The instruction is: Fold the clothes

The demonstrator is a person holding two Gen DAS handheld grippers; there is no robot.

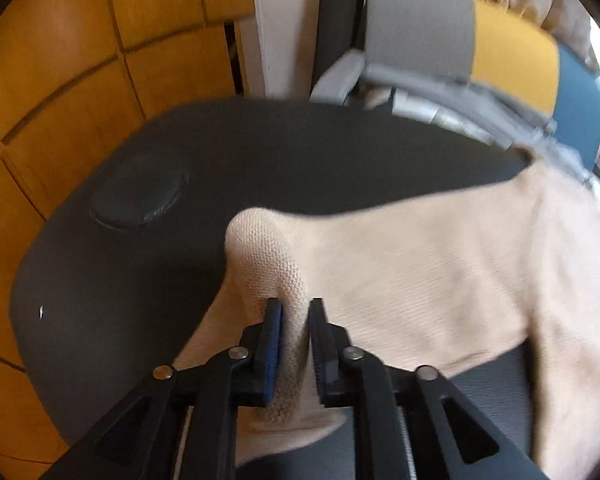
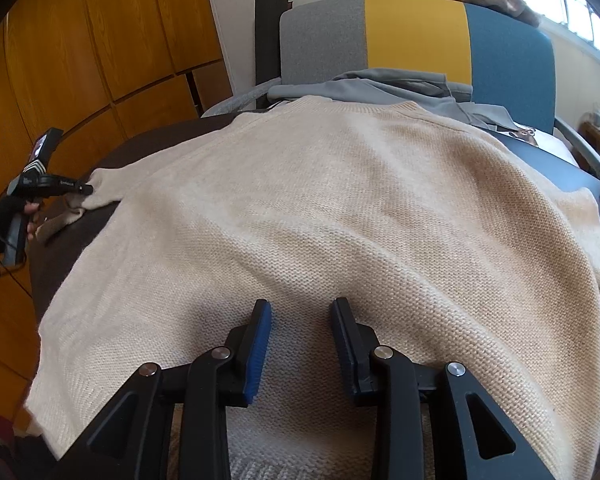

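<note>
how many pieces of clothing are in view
2, maybe more hidden. A cream sweater lies spread on the dark table, its sleeve pinched in the left gripper. A grey garment lies bunched behind it, by the striped chair.

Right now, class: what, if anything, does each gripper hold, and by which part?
The left gripper pinches the cream sweater by its sleeve end. The right gripper holds nothing; its jaws stand open over the hem.
</note>
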